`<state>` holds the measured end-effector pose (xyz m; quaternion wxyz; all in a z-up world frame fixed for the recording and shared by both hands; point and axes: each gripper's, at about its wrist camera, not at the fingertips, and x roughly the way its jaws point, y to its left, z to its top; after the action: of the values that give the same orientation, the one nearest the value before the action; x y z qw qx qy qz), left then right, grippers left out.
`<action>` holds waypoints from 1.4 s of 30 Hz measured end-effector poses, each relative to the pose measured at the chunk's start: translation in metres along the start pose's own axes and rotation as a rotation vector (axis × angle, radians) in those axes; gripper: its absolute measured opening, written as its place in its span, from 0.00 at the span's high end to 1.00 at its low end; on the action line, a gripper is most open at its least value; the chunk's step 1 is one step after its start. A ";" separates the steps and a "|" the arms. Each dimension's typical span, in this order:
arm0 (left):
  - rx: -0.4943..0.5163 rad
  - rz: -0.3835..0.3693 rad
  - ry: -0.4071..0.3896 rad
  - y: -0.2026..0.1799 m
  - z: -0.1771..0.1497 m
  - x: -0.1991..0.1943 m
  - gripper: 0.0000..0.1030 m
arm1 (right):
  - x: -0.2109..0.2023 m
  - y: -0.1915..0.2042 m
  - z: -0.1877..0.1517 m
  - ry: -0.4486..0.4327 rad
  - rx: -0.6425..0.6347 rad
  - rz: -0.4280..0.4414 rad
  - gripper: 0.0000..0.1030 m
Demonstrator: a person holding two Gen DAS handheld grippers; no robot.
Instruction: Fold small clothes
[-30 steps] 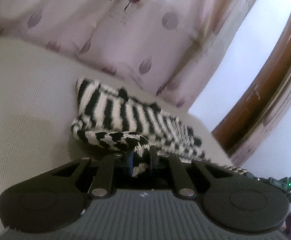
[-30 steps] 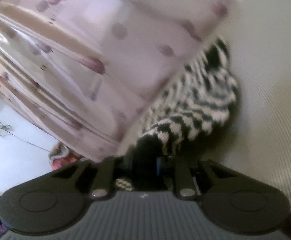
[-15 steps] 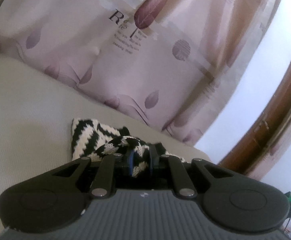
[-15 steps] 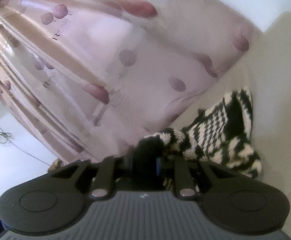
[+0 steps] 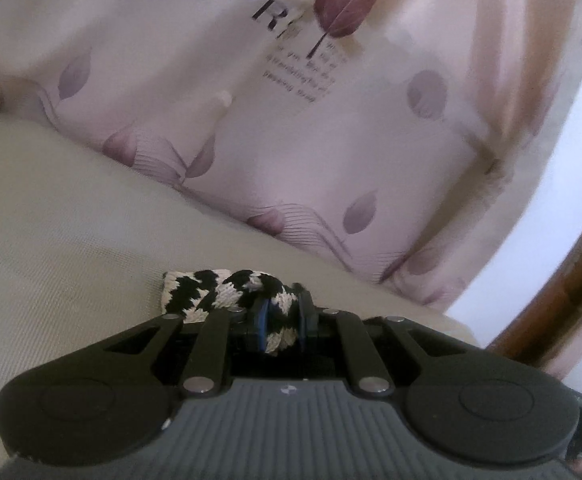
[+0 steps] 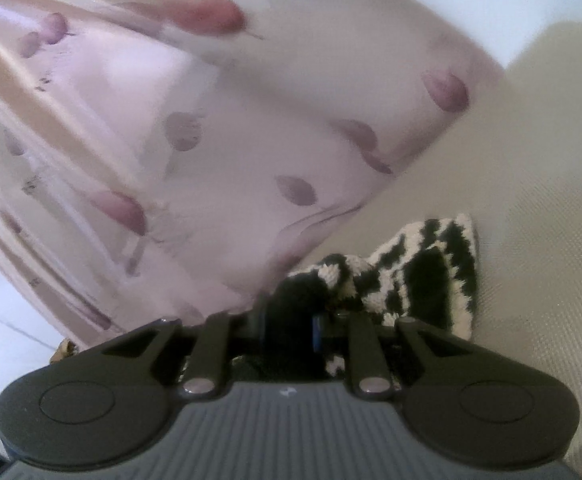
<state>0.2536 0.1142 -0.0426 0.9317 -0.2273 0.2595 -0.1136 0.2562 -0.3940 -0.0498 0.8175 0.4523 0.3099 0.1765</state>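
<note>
Black-and-cream knit fills both my claws. My left gripper (image 5: 282,326) is pinched nearly closed on a bunched edge of the small knitted garment (image 5: 215,290), the blue pads pressing the wool from either side. My right gripper (image 6: 291,322) is squeezed down the same way on another part of the garment (image 6: 423,276); its view is smeared, so I think it is a corner I hold there, but I cannot be sure.

What I can see of the garment sits on the beige cushion (image 5: 71,240), close in front of each claw, with the leaf-printed curtain (image 5: 331,140) hanging just behind it.

My worry is the grip itself. Chunky wool is springy and each claw has only a narrow bite, so a sharp tug could slide the edge out and let the fold collapse. If my two hands do not travel evenly, the piece will twist and land crooked. The curtain is near enough that a claw carried too far toward it could brush or snag it. Bunched layers may also hide a crease that stays in when I lay it down.
</note>
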 end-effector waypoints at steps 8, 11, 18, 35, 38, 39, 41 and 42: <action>-0.038 0.083 0.038 0.021 0.006 0.044 0.86 | 0.039 -0.039 0.006 0.000 0.110 -0.051 0.81; -0.047 0.107 0.035 0.026 0.010 0.053 0.86 | 0.051 -0.056 0.006 -0.008 0.190 -0.045 0.79; 0.002 0.162 -0.016 0.025 0.016 0.054 0.62 | 0.053 -0.082 0.003 -0.155 0.320 0.055 0.52; 0.379 0.097 0.067 0.012 -0.010 0.010 0.32 | 0.026 -0.020 -0.025 -0.010 -0.201 -0.035 0.21; 0.553 0.115 0.099 -0.006 -0.021 0.015 0.32 | 0.035 -0.015 -0.044 0.006 -0.289 -0.082 0.21; 0.626 0.155 0.116 -0.014 -0.025 0.023 0.32 | 0.037 -0.017 -0.048 0.005 -0.290 -0.088 0.21; 0.729 0.238 0.135 -0.023 -0.032 0.039 0.32 | 0.037 -0.019 -0.051 -0.006 -0.289 -0.089 0.21; 0.782 0.281 0.142 -0.028 -0.034 0.048 0.32 | 0.036 -0.019 -0.051 -0.013 -0.288 -0.087 0.21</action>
<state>0.2733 0.0614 -0.0760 0.9341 0.1894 0.2888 -0.0906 0.2495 -0.3518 -0.0988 0.8828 0.3178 0.2952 0.1806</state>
